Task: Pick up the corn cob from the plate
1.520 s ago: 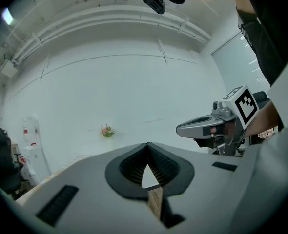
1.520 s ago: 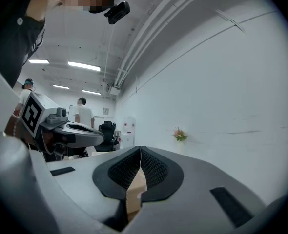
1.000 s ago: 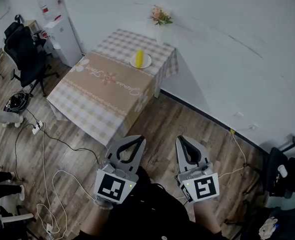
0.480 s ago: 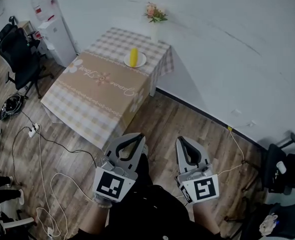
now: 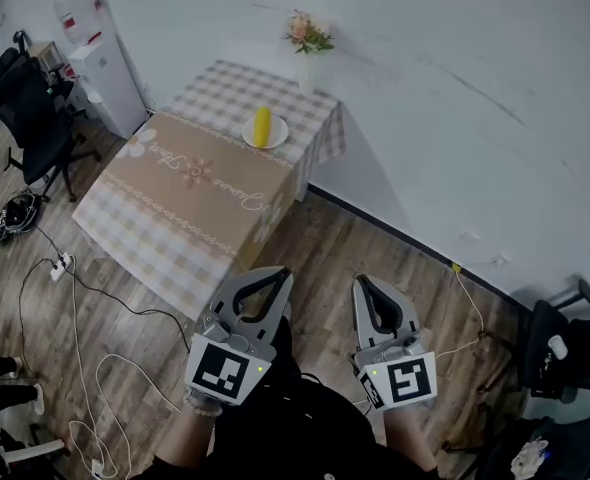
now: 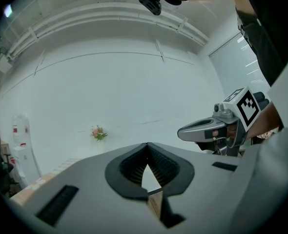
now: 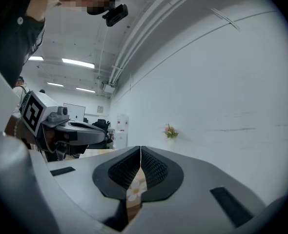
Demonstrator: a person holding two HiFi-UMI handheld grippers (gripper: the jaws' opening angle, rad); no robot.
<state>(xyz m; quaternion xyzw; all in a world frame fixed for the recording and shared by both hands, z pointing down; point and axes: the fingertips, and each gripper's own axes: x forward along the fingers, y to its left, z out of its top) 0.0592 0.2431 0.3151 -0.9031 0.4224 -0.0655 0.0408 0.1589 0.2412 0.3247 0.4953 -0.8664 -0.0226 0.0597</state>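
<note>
A yellow corn cob (image 5: 261, 126) lies on a white plate (image 5: 276, 135) near the far end of a table (image 5: 190, 203) with a checked and tan cloth. Both grippers are far from it, held close to the person's body at the bottom of the head view. My left gripper (image 5: 280, 277) is shut with nothing in it, its tips meeting (image 6: 147, 145). My right gripper (image 5: 362, 281) is shut and empty too, its jaws closed together (image 7: 140, 149). Each gripper shows in the other's view, the right gripper (image 6: 217, 129) and the left gripper (image 7: 73, 129).
A vase of flowers (image 5: 307, 43) stands at the table's far corner by the white wall. A water dispenser (image 5: 90, 53) and black office chairs (image 5: 30, 103) stand at the left. Cables and a power strip (image 5: 60, 268) lie on the wood floor. Another chair (image 5: 565, 353) is at the right.
The table, plate and corn sit a little lower and further left in the head view than before. Both grippers stay shut, side by side.
</note>
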